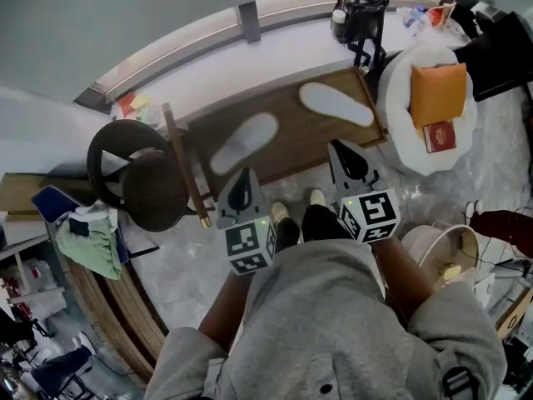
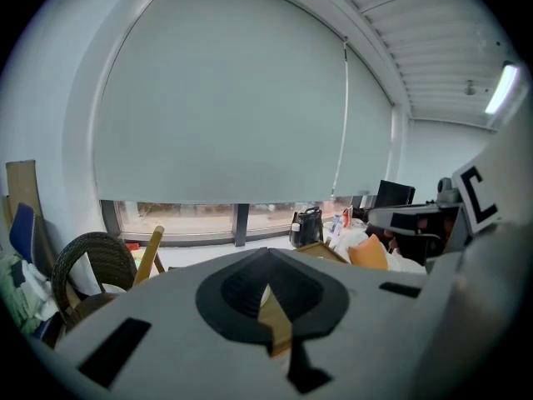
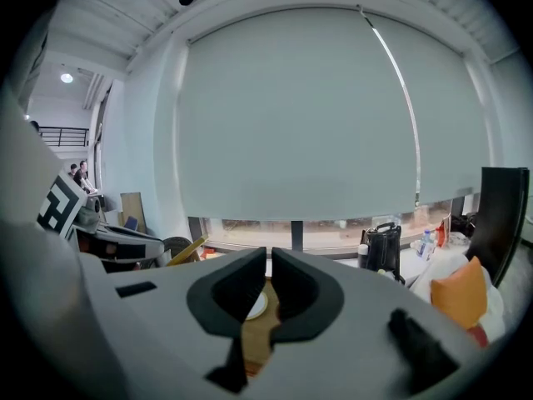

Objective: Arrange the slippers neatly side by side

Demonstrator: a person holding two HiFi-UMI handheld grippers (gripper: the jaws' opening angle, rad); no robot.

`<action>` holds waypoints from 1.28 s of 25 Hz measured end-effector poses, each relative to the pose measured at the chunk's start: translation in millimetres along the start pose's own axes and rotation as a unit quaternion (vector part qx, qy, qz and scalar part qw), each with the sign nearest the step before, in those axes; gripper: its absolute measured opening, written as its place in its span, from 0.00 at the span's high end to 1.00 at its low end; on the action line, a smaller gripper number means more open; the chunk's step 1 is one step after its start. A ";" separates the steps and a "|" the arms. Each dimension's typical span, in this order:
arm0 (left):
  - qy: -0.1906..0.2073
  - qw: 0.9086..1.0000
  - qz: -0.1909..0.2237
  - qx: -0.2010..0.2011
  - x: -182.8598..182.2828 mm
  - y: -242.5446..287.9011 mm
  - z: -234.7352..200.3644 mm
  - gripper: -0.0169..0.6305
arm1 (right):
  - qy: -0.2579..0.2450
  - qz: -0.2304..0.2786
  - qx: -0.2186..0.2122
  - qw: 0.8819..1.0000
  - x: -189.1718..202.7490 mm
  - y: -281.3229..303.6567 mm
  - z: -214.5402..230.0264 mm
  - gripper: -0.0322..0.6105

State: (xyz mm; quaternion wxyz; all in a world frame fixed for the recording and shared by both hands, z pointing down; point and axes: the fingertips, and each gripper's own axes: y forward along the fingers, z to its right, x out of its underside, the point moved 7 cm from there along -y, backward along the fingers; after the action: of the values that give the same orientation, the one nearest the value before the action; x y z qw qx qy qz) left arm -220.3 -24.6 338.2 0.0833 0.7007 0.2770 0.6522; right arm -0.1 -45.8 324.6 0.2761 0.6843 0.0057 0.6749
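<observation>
Two white slippers lie apart on a brown wooden board (image 1: 291, 144) in the head view. The left slipper (image 1: 243, 142) is angled towards the upper right, and the right slipper (image 1: 336, 104) is angled towards the upper left. My left gripper (image 1: 246, 175) hovers just short of the board's near edge, below the left slipper, shut and empty. My right gripper (image 1: 336, 147) hangs over the board's near right edge, below the right slipper, also shut and empty. In the right gripper view a bit of white slipper (image 3: 256, 305) shows behind the closed jaws.
A dark round wicker chair (image 1: 133, 173) and a slanted wooden bar (image 1: 185, 165) stand left of the board. A white cushion seat with an orange pillow (image 1: 437, 90) is at the right. A black bag (image 1: 360, 19) sits on the window ledge. The person's feet (image 1: 293, 215) stand before the board.
</observation>
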 end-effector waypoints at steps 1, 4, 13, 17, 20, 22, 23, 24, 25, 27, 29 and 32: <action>0.003 1.000 -0.003 0.000 -0.8 3.9 2.0 0.95 | 0.000 0.000 0.002 1.000 -0.4 1.6 7.5 0.90; 0.012 1.000 -0.007 -0.005 -3.8 18.1 8.4 0.95 | -0.001 0.000 0.005 1.000 0.0 9.3 32.4 0.90; 0.022 0.999 -0.026 -0.033 -12.1 74.9 22.7 0.95 | -0.018 -0.039 -0.023 0.999 10.3 51.0 101.1 0.90; 0.028 0.997 -0.045 -0.050 -9.0 100.1 14.3 0.95 | -0.034 -0.080 -0.057 0.995 25.5 77.2 123.9 0.89; 0.030 0.995 -0.077 -0.051 2.3 118.8 0.3 0.95 | -0.058 -0.118 -0.094 0.987 40.8 101.5 133.9 0.89; 0.028 0.994 -0.097 -0.046 13.0 130.9 -5.5 0.95 | -0.071 -0.143 -0.117 0.980 52.0 116.0 140.2 0.89; 0.029 0.993 -0.108 -0.043 18.6 136.4 -7.2 0.95 | -0.074 -0.154 -0.127 0.977 57.7 123.2 143.7 0.89; 0.034 0.992 -0.118 -0.040 24.0 142.3 -8.2 0.95 | -0.076 -0.165 -0.135 0.974 63.5 130.3 147.9 0.87; 0.041 0.991 -0.125 -0.037 28.8 148.9 -8.7 0.95 | -0.078 -0.175 -0.141 0.971 69.1 137.6 153.2 0.84; 0.054 0.988 -0.141 -0.032 39.9 162.4 -10.6 0.95 | -0.082 -0.187 -0.144 0.968 79.3 152.8 165.2 0.78; 0.058 0.985 -0.161 -0.031 53.1 171.4 -16.1 0.95 | -0.092 -0.199 -0.146 0.965 88.2 167.2 173.8 0.76; 0.056 0.980 -0.187 -0.040 71.4 178.3 -25.5 0.79 | -0.116 -0.218 -0.156 0.956 102.4 186.7 181.7 0.74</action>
State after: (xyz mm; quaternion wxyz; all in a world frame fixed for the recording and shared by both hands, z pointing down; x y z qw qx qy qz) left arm -195.2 -143.8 488.9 0.2163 0.5948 0.3813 0.6738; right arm 109.3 -232.4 502.4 0.5188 0.6883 0.0169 0.5067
